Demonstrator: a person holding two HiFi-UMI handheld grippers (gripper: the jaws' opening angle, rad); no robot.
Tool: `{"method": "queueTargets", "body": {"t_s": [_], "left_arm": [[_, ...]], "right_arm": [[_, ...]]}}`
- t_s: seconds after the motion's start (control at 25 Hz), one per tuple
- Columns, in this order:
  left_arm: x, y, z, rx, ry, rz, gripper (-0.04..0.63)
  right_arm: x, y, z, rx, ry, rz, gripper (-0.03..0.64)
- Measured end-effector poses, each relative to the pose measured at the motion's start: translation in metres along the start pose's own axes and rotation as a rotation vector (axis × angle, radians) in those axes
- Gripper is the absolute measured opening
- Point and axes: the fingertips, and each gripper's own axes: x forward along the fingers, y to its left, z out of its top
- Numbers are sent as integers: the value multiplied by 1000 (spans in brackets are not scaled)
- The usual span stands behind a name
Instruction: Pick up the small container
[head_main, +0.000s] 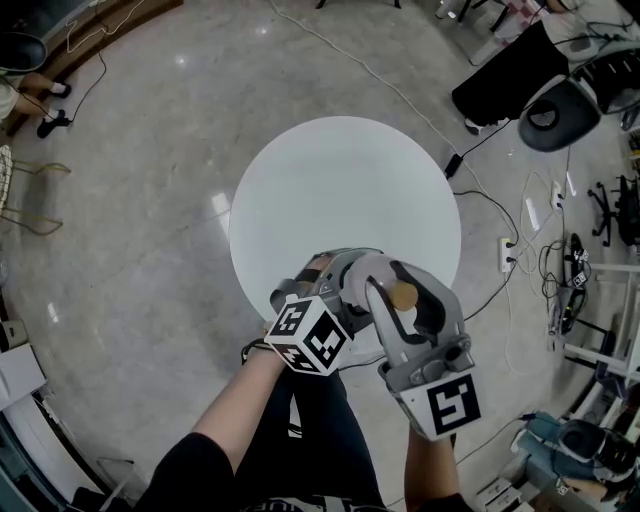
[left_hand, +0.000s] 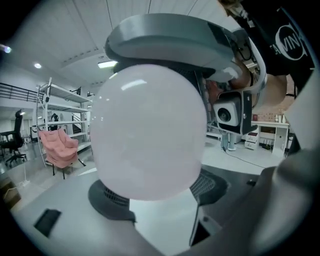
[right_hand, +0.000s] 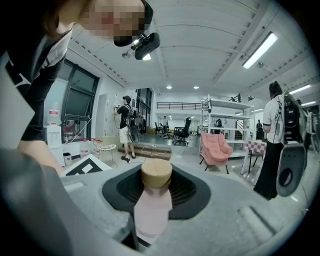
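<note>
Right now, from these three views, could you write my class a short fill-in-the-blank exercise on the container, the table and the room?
1. The white table below the grippers is ___ in shape.
2. The small container is held in the fingers of the left gripper and the right gripper, so the number of grippers holding it is ___.
3. The armchair near the shelves is ___ in colour.

Missing words: round; two; pink.

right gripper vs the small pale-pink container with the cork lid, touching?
Touching. In the right gripper view the small pale-pink container with a cork lid stands against the black ribbed pad of the right gripper, its base wedged between the jaws.
</note>
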Motion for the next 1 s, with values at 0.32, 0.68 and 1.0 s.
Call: {"method": "queueTargets", "body": {"t_s": [0.32,0.68,1.0], "left_arm": [[-16,9,40,4,-81,27,318],[-23,10,85,11,-145,63,250],[-33,11,112,16,-168,97,183]], "right_arm": [[-9,5,30,-11,-1,9,121],[-26,-5,66,0,-19,24,120],[-35,-5,101,6,-87,69,121]]}}
